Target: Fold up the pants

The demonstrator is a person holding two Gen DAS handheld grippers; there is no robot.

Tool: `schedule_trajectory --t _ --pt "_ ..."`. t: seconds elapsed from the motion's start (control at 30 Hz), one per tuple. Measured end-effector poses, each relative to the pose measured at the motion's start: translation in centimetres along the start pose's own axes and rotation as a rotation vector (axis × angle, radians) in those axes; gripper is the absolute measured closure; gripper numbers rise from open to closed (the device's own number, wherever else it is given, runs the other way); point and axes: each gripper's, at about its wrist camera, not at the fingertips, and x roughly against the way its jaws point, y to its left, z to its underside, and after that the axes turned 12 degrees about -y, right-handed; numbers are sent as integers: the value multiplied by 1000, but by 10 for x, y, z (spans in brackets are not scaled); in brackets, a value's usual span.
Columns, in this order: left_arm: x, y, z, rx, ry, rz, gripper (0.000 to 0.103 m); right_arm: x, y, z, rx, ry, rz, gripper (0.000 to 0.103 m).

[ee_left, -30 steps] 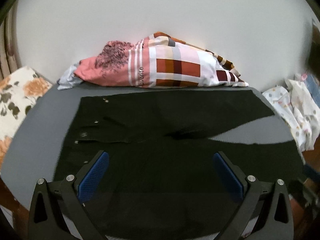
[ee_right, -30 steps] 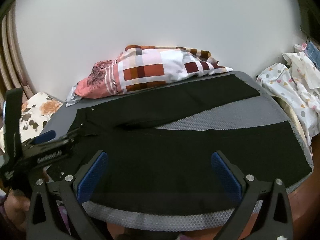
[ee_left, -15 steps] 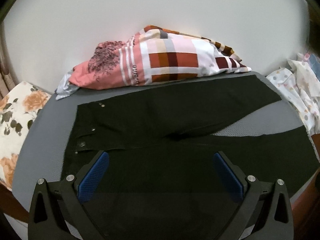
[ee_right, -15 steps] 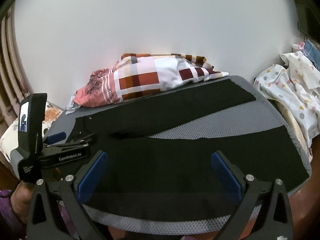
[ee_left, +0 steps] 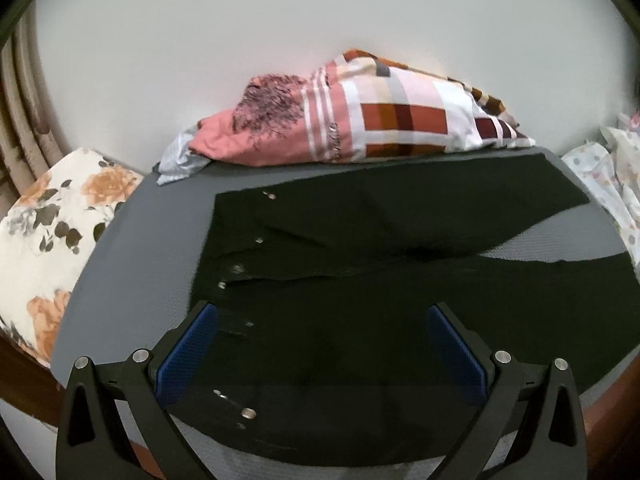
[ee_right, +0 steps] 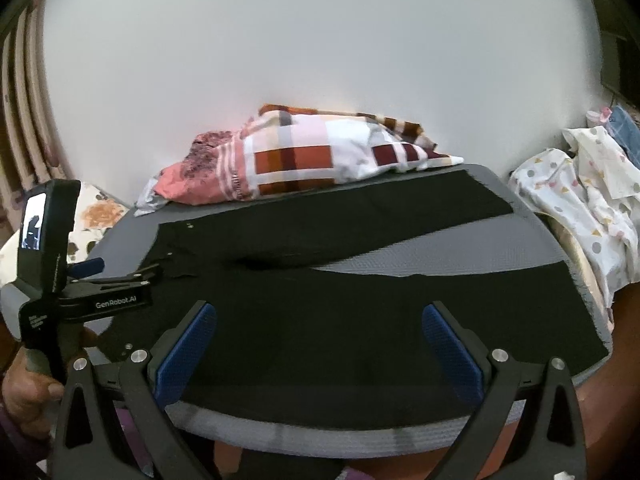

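The black pants (ee_left: 360, 280) lie spread flat on the grey bench (ee_left: 132, 248), waistband at the left, legs splayed rightward — laid out, I judge, for a first fold. The left hand-held gripper (ee_left: 320, 344) hovers over the waistband, fingers wide apart and empty. The right hand-held gripper (ee_right: 318, 344) hangs over the pants' nearer leg — likewise agape, gripping nothing.

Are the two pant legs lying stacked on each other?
No: the black pants lie with legs spread, grey mat showing between them.
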Motion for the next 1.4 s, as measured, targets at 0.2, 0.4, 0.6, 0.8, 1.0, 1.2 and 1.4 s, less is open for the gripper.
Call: schedule_trajectory --t 0.2,0.4,0.6,0.8,1.0,1.2,1.4 --pt "-6 35 -7 -8 -17 14 0 -6 38 5 53 44 -40 0" --pt "-39 73 -17 -16 7 38 0 -19 69 2 119 74 -92 0" --pt "-88 109 -22 20 59 59 0 -45 71 7 115 133 -89 0" --pt "-144 150 -28 138 122 233 2 -76 62 16 89 215 -67 0" --pt "-218 196 -31 239 213 285 39 -105 60 26 84 274 -60 0" --pt "-272 215 -39 256 246 318 40 -125 67 37 118 323 -65 0" --pt "-315 214 -44 240 285 386 40 -141 68 43 121 368 -60 0"
